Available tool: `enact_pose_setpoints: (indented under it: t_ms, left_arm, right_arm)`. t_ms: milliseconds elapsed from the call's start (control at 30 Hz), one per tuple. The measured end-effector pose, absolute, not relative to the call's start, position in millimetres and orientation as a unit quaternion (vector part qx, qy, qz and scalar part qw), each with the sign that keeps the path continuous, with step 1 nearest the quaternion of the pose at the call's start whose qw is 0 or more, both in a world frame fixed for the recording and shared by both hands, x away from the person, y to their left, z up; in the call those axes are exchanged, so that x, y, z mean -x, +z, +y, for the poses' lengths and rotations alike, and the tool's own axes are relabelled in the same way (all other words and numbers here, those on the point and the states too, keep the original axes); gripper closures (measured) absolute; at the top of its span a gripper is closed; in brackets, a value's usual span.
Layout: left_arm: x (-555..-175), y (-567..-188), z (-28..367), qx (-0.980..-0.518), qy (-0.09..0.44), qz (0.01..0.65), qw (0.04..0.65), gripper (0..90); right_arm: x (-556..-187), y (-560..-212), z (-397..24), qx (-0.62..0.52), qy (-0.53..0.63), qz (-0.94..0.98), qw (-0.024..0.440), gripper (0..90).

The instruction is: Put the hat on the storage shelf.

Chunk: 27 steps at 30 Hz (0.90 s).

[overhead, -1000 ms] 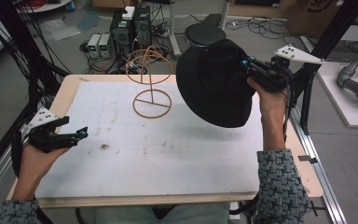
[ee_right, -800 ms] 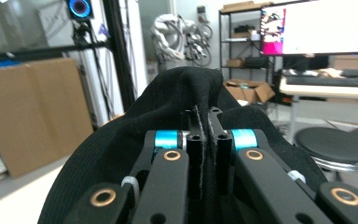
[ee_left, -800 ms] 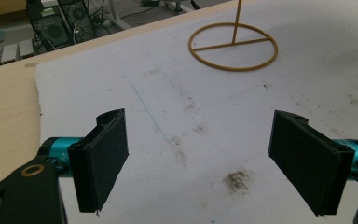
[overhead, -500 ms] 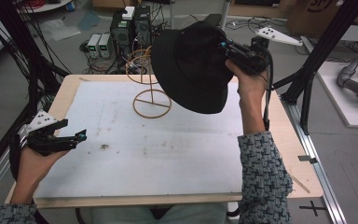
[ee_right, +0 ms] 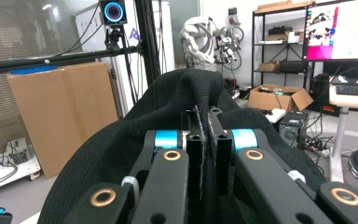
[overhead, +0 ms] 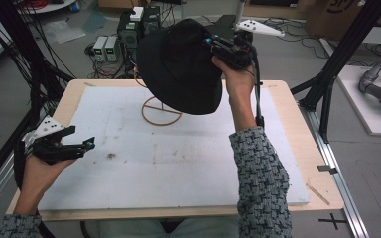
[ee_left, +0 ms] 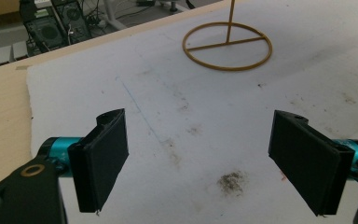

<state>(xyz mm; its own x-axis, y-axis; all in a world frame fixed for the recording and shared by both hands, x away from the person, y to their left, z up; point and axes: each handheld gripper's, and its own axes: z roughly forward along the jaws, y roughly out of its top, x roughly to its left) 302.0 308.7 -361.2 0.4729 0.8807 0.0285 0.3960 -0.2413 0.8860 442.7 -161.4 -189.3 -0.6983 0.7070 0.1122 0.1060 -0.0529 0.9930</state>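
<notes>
A black brimmed hat (overhead: 181, 67) hangs in the air above the far middle of the table, over a thin gold wire stand (overhead: 161, 111) whose ring base rests on the white mat. My right gripper (overhead: 213, 42) is shut on the hat's brim, the cloth pinched between its jaws; in the right gripper view the hat (ee_right: 177, 107) drapes over the closed right gripper (ee_right: 206, 122). My left gripper (overhead: 89, 145) rests low at the table's left, open with nothing between its fingers. In the left gripper view that left gripper (ee_left: 200, 156) faces the stand's ring base (ee_left: 227, 45).
A white mat (overhead: 178, 158) with dark smudges covers a wooden table (overhead: 283, 99). Black frame posts (overhead: 337, 59) stand at the sides. Electronics boxes (overhead: 129, 29) and cables sit on the floor beyond the far edge.
My right gripper has carried the hat leftward and a little higher, from the table's right side to above the wire stand. The left gripper has stayed put.
</notes>
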Motion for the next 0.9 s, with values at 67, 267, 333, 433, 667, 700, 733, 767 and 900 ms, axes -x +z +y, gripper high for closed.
enact_pose_setpoints:
  t_ms: [67, 267, 333, 433, 667, 700, 733, 767, 900]
  left_arm:
    - [-301.5, -361.2, 309.0, -0.739, 0.276, 0.431, 0.438, 20.0]
    - [-300.7, -362.9, 309.6, -0.737, 0.275, 0.434, 0.438, 20.0]
    - [-300.1, -363.2, 309.8, -0.740, 0.275, 0.434, 0.435, 20.0]
    - [-299.9, -363.5, 309.6, -0.739, 0.275, 0.434, 0.436, 20.0]
    - [-301.3, -364.8, 307.8, -0.743, 0.272, 0.431, 0.434, 20.0]
    - [-301.3, -365.1, 307.3, -0.742, 0.272, 0.432, 0.435, 20.0]
    - [-301.3, -365.1, 307.0, -0.742, 0.271, 0.431, 0.435, 20.0]
    - [-301.4, -365.0, 306.9, -0.743, 0.271, 0.431, 0.435, 20.0]
    - [-301.9, -365.1, 305.8, -0.744, 0.270, 0.429, 0.435, 20.0]
  right_arm:
    - [-446.7, -191.3, -155.3, -0.315, 0.652, 0.651, 0.228, 89.0]
    - [-461.4, -197.8, -139.2, -0.317, 0.640, 0.661, 0.229, 88.9]
    - [-465.7, -200.1, -133.7, -0.318, 0.634, 0.665, 0.233, 88.9]
    - [-469.0, -202.9, -125.7, -0.319, 0.626, 0.671, 0.236, 88.9]
    - [-475.0, -210.1, -107.3, -0.316, 0.621, 0.679, 0.232, 88.9]
    - [-475.9, -211.5, -104.2, -0.316, 0.619, 0.681, 0.231, 88.8]
    - [-476.5, -212.4, -102.1, -0.315, 0.618, 0.683, 0.229, 88.8]
    - [-477.1, -213.7, -99.6, -0.314, 0.616, 0.685, 0.229, 88.8]
    - [-481.0, -219.8, -88.6, -0.312, 0.610, 0.691, 0.228, 88.7]
